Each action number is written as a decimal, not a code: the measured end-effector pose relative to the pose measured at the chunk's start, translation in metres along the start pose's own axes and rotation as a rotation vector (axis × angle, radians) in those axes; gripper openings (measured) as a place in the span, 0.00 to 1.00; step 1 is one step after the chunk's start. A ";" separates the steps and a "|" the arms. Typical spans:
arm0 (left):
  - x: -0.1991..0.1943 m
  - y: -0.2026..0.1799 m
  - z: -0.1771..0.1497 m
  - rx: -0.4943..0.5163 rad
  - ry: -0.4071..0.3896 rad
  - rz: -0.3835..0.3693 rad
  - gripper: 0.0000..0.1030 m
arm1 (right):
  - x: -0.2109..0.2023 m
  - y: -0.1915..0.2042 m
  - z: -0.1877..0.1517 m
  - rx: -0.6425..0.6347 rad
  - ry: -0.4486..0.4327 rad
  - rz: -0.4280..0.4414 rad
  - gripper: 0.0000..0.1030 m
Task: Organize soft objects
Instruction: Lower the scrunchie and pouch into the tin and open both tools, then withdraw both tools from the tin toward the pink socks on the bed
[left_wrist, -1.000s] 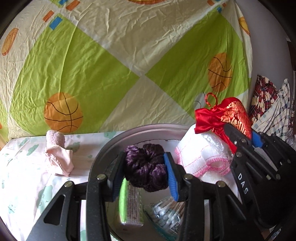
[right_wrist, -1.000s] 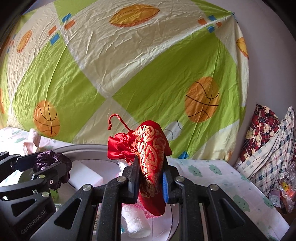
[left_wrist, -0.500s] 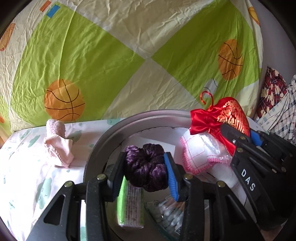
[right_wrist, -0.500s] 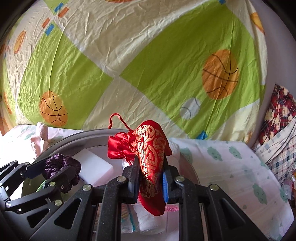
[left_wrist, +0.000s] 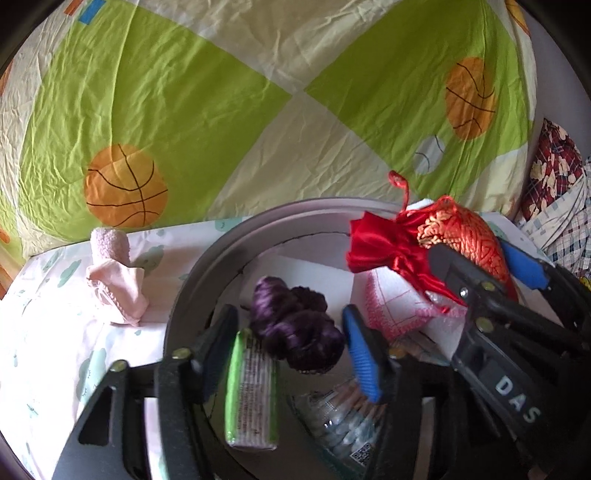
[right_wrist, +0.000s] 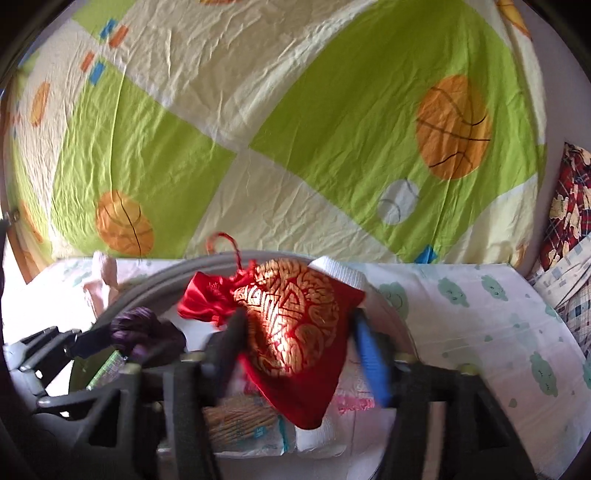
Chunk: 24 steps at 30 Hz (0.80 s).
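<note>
Left wrist view: both grippers' jaws are opening, letting the purple scrunchie (left_wrist: 295, 328) and red pouch (left_wrist: 424, 243) into the round basin (left_wrist: 207, 258); the pink cloth (left_wrist: 114, 280) remains outside.

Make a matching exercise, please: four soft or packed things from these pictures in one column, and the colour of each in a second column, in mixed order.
Things:
1. scrunchie
2. drawstring pouch
3. small sock
4. flat packet

Colours:
A. pale pink
B. green-edged
C. dark purple
D. red with gold pattern

Pairs: 1-C, 2-D, 3-A, 4-B
</note>
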<state>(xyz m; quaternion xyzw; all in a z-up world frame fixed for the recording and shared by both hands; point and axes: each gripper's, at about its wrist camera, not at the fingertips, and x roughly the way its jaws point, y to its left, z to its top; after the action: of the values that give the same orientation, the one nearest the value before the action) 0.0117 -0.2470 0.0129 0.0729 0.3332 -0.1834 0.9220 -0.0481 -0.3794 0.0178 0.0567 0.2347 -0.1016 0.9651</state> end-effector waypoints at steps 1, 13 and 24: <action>0.001 0.001 -0.001 -0.009 0.001 -0.003 0.95 | -0.006 -0.002 0.000 0.013 -0.038 0.004 0.78; -0.021 0.005 -0.008 0.006 -0.140 0.034 1.00 | -0.040 -0.009 -0.012 0.087 -0.237 -0.167 0.82; -0.023 0.011 -0.010 -0.019 -0.164 0.052 1.00 | -0.051 -0.017 -0.015 0.147 -0.277 -0.173 0.82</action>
<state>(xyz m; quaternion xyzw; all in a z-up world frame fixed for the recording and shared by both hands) -0.0062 -0.2280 0.0197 0.0573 0.2564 -0.1617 0.9512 -0.1023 -0.3851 0.0272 0.0923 0.0952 -0.2082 0.9691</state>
